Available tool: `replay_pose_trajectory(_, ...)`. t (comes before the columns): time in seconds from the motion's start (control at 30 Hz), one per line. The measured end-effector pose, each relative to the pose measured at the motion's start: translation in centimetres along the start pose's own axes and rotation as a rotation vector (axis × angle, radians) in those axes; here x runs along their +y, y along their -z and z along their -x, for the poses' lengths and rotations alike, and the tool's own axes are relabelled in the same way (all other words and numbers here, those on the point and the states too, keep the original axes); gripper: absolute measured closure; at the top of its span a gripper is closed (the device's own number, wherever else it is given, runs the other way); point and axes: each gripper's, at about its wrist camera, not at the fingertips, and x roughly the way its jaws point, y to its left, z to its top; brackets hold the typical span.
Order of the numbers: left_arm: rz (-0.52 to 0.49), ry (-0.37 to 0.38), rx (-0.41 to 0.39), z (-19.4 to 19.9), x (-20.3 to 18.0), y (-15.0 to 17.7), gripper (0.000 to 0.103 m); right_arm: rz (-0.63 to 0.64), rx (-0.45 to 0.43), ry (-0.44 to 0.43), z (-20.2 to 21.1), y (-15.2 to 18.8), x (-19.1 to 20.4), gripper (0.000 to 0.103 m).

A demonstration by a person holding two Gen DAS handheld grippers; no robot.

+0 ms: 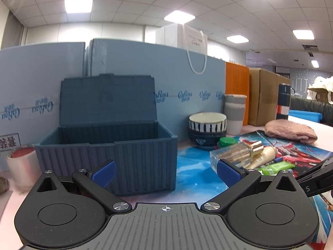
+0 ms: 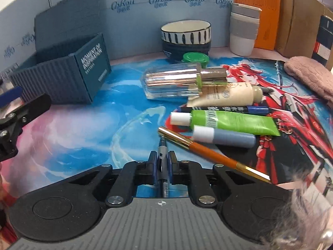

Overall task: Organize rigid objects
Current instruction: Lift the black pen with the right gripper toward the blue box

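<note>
We read "MOMENT OF INSPIRATION" in white on the end wall of the blue ribbed box [image 2: 62, 73], which stood open at the left of the counter with its lid tipped back. The pale blue board [image 2: 135, 20] behind it repeated a script logo, apparently "CoRou", though the fisheye blurred it. A black marker [image 2: 239, 108] carried Chinese characters we could not make out, and the green tube [image 2: 233, 123] showed a barcode.

The right gripper [image 2: 163, 162] had its jaws clamped together on a grey pen [image 2: 162, 145], which pointed forward between the pads. The left gripper [image 1: 165, 170] faced the box with jaws wide apart and nothing between them.

An orange and gold pen [image 2: 208, 152] lay just right of the held one, beside a blue tube [image 2: 224, 138], a cream tube [image 2: 224, 95] and a clear ribbed bottle [image 2: 172, 81]. All rested on an anime-print mat [image 2: 83, 137] covering the counter. Ceiling panels [image 1: 78, 5] lit an office-like room.
</note>
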Motion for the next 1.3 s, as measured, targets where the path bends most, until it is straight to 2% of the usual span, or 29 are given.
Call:
replay_pose_trajectory(0.13,0.003,-0.031,-0.024,0.6,0.9,-1.8,0.000,-0.028,-0.087,-0.039,2.1,-0.5,0.3,0.093)
replay_pose_trajectory(0.23,-0.017,-0.138,-0.058,0.9,2.3,-4.1,0.000,-0.036,-0.174,-0.058,4.1,-1.1,1.1,0.093)
replay_pose_trajectory(0.33,0.048,-0.200,-0.069,0.9,5.2,-6.9,0.000,-0.050,-0.254,-0.082,5.9,-2.0,2.0,0.093)
replay_pose_trajectory(0.47,0.215,-0.185,-0.060,1.1,9.8,-8.6,0.000,-0.049,-0.354,-0.088,7.5,-3.8,3.6,0.093)
replay_pose_trajectory(0.57,0.283,-0.176,-0.051,1.1,12.5,-8.1,0.000,-0.061,-0.420,-0.101,8.1,-5.6,4.8,0.093)
replay_pose_trajectory(0.67,0.363,-0.167,-0.005,0.5,15.2,-7.4,0.000,-0.082,-0.475,-0.123,8.1,-8.0,6.1,0.093)
replay_pose_trajectory(0.83,0.495,-0.149,0.031,0.3,18.7,-6.1,0.000,-0.107,-0.559,-0.191,7.5,-11.2,9.4,0.093)
replay_pose_trajectory(0.93,0.546,-0.136,0.045,0.0,19.9,-5.6,0.000,-0.085,-0.573,-0.220,6.1,-12.6,11.8,0.093)
replay_pose_trajectory(1.07,0.564,-0.121,0.065,-0.5,20.5,-5.0,0.000,-0.024,-0.541,-0.207,3.0,-13.7,14.6,0.093)
replay_pose_trajectory(1.3,0.586,-0.109,0.097,-1.4,20.9,-4.5,0.000,0.146,-0.458,-0.105,-1.9,-14.4,17.4,0.093)
